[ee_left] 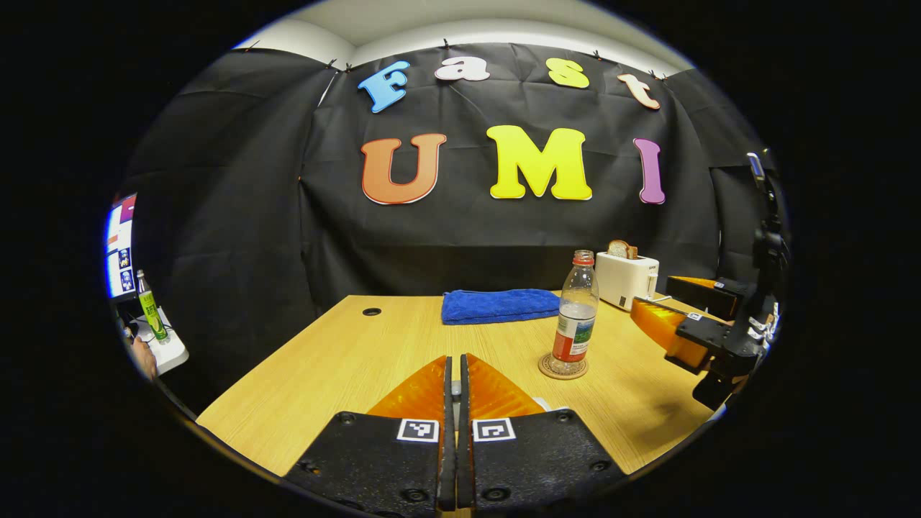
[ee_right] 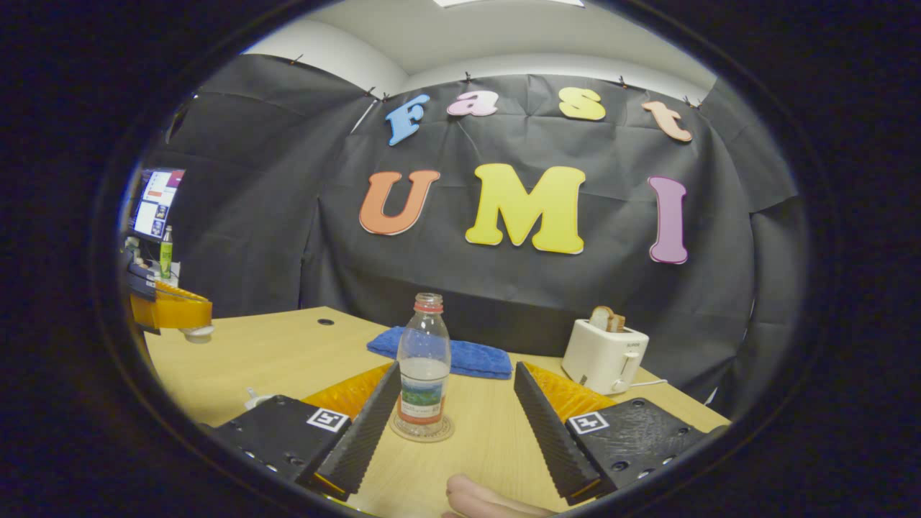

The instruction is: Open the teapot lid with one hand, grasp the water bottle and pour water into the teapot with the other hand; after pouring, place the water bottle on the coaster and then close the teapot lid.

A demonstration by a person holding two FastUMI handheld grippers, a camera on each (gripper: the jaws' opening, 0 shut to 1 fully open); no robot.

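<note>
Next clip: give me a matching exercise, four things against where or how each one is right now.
Things:
1. bottle
2. bread
3. left claw
4. right claw

States:
A. open
B. on the coaster
C. in the toaster
D. closed

Pairs: 1-B, 2-C, 3-D, 4-A

water bottle [ee_left: 575,316] upright on coaster [ee_left: 563,367]
</note>
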